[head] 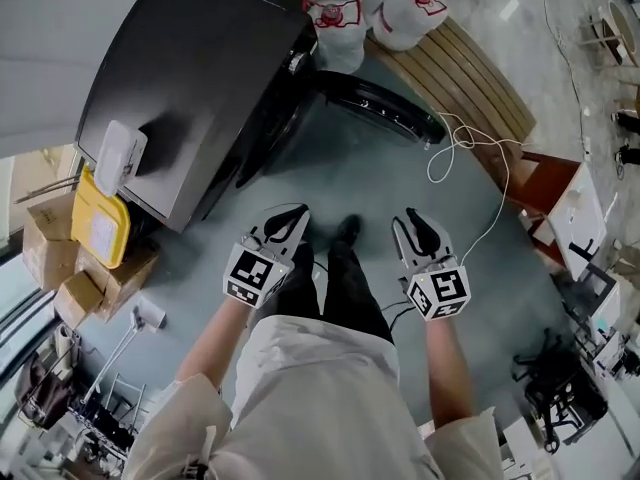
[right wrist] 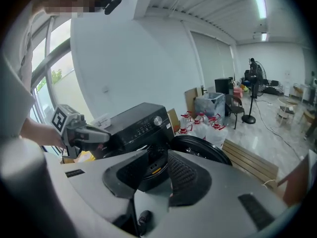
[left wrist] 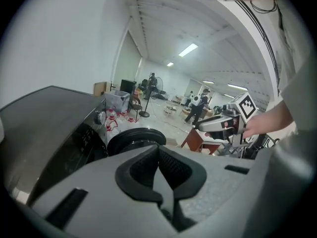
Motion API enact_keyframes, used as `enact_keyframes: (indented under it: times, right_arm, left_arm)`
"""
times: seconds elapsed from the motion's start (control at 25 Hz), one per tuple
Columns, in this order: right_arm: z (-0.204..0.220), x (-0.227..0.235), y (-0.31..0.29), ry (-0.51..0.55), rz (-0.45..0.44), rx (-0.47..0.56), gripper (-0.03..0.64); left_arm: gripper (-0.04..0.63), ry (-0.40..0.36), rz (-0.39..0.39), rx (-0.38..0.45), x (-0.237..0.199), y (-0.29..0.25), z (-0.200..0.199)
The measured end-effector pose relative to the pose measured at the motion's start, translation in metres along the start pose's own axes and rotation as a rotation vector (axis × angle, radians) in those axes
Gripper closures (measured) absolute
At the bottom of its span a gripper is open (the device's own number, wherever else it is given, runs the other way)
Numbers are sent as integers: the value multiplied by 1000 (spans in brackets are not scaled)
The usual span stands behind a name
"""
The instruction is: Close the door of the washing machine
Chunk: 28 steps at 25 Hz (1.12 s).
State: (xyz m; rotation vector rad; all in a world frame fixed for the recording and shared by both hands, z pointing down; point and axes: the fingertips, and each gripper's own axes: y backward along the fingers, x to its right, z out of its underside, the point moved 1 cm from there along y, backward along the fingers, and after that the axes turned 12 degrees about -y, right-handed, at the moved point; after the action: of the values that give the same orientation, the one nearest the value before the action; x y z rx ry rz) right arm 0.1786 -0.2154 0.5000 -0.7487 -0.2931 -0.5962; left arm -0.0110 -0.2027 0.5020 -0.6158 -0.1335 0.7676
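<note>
Approach step only. See door (head: pixel 385 108) wide open, right of washing machine (head: pixel 190 68), well apart from both claws. Holding L claw (head: pixel 287 225) shut, empty; R claw (head: pixel 418 233) half open, empty. Next: reach fwd, push door round till shut.

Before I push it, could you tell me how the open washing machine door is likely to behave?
The door looks rigid and hangs open from the washing machine, so it should probably swing rather than flex. Its thick round rim suggests some weight; a firm push may slam it.
</note>
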Motion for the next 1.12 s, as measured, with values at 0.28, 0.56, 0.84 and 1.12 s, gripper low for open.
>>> enact_keyframes:
  times: [0.28, 0.56, 0.84, 1.12]
  right_arm:
    - [28, 47, -36, 13, 47, -2, 474]
    - [63, 99, -78, 69, 66, -48, 463]
    - [88, 170, -118, 125, 103, -78, 454]
    - [97, 235, -152, 185, 161, -85, 440]
  left_arm:
    - [586, -55, 36, -49, -5, -51, 42]
    - [586, -36, 51, -55, -10, -101, 80]
    - [586, -24, 62, -78, -6, -162, 117]
    - [586, -6, 77, -97, -1, -211, 155]
